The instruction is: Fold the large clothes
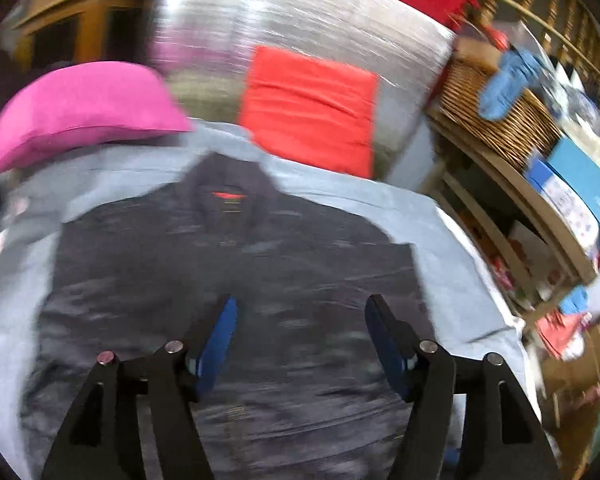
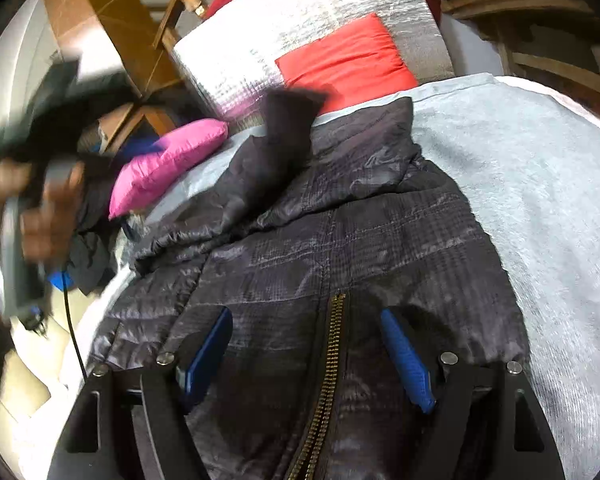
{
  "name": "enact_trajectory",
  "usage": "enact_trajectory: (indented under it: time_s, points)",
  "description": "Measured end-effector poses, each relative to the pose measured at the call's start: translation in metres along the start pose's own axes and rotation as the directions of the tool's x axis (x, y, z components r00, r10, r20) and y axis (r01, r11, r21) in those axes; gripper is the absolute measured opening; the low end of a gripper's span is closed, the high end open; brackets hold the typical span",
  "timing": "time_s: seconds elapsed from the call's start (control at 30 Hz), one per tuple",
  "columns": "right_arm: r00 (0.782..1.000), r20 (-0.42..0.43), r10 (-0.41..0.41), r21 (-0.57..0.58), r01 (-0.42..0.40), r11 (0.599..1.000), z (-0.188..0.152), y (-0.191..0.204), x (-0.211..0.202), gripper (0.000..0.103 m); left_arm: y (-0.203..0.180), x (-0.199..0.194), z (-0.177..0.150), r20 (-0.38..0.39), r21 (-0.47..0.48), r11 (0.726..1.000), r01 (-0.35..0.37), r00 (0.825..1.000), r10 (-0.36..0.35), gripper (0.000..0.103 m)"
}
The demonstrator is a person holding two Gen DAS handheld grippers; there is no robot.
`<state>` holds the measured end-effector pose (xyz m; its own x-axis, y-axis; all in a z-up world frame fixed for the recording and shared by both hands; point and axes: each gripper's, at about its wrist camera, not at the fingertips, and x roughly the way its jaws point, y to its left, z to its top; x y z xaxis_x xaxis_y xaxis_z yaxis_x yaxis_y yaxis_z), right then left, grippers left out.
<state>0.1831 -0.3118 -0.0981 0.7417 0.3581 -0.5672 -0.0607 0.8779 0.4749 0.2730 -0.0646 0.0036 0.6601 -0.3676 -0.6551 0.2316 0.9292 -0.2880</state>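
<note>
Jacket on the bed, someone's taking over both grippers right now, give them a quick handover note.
Left gripper: open, nothing between its fingers, above the jacket's back.
Right gripper: open, empty, astride the brass zipper near the hem.
Jacket lies spread on the pale blue sheet, hood toward the pink pillow and red cushion; one sleeve is flung up in a blur.
Done: jacket laid out. No fold shows.
Left: fold the sleeves in, then fold the body.
</note>
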Motion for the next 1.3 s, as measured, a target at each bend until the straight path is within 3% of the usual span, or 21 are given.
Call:
enact_trajectory:
  time_s: [0.17,0.23,0.3,0.37,0.5,0.53,0.6,0.67,0.73,0.8,0.9,1.07,1.13,1.23,1.3]
  points:
    - [0.998,0.003,0.059,0.108,-0.059,0.992,0.018,-0.003,-0.014,0.080,0.094,-0.017,-0.046,0.004,-0.184,0.980,-0.077,0.997,0.079,0.071]
    - [0.992,-0.025,0.126,0.213,-0.118,0.970,0.030,-0.010,-0.006,0.080,0.121,-0.017,-0.064,-0.002,-0.255,0.963,-0.086,0.996,0.089,0.071]
    - [0.982,-0.030,0.189,0.375,-0.164,0.912,0.045,-0.024,0.009,0.080,0.143,-0.015,-0.078,0.000,-0.315,0.945,-0.085,0.996,0.089,0.071]
    - [0.976,-0.034,0.214,0.456,-0.176,0.872,0.059,-0.032,0.027,0.080,0.160,-0.014,-0.091,0.012,-0.363,0.929,-0.068,0.997,0.078,0.071]
    - [0.985,-0.046,0.166,0.597,-0.106,0.795,0.076,-0.052,0.063,0.078,0.175,-0.012,-0.107,0.049,-0.381,0.924,-0.034,0.997,0.057,0.071]
    - [0.988,-0.051,0.147,0.629,-0.083,0.773,0.076,-0.057,0.069,0.075,0.178,-0.010,-0.111,0.057,-0.378,0.926,-0.027,0.997,0.052,0.071]
    - [0.992,-0.055,0.112,0.663,-0.047,0.747,0.080,-0.062,0.076,0.050,0.184,-0.005,-0.121,0.062,-0.381,0.924,-0.006,0.998,0.032,0.071]
    - [0.995,-0.092,0.041,0.616,0.024,0.787,0.088,-0.056,0.079,0.024,0.189,-0.007,-0.120,0.061,-0.405,0.914,0.011,0.998,0.015,0.071]
    - [0.992,-0.123,-0.016,0.552,0.082,0.830,0.095,-0.045,0.078,0.013,0.194,-0.010,-0.118,0.085,-0.429,0.902,0.045,0.996,-0.010,0.071]
    - [0.987,-0.119,-0.107,0.422,0.148,0.894,0.112,-0.019,0.069,0.011,0.199,-0.009,-0.121,0.084,-0.455,0.889,0.057,0.996,-0.020,0.071]
    - [0.978,-0.063,-0.198,0.199,0.207,0.958,0.144,0.033,0.053,0.011,0.202,-0.009,-0.122,0.085,-0.472,0.879,0.071,0.996,-0.035,0.071]
    - [0.965,0.133,-0.227,-0.050,0.236,0.971,0.196,0.105,0.026,0.010,0.201,-0.007,-0.124,0.084,-0.467,0.882,0.064,0.996,-0.027,0.071]
    - [0.955,0.196,-0.224,-0.109,0.249,0.962,0.201,0.121,0.022,0.010,0.201,-0.004,-0.124,0.083,-0.463,0.884,0.055,0.996,-0.019,0.071]
    - [0.955,0.121,-0.271,-0.084,0.282,0.956,0.190,0.096,0.055,0.010,0.198,-0.003,-0.123,0.083,-0.457,0.889,0.042,0.997,-0.005,0.071]
    - [0.943,0.004,-0.334,-0.036,0.333,0.942,0.170,0.056,0.090,0.010,0.199,-0.003,-0.123,0.083,-0.455,0.889,0.041,0.997,-0.004,0.071]
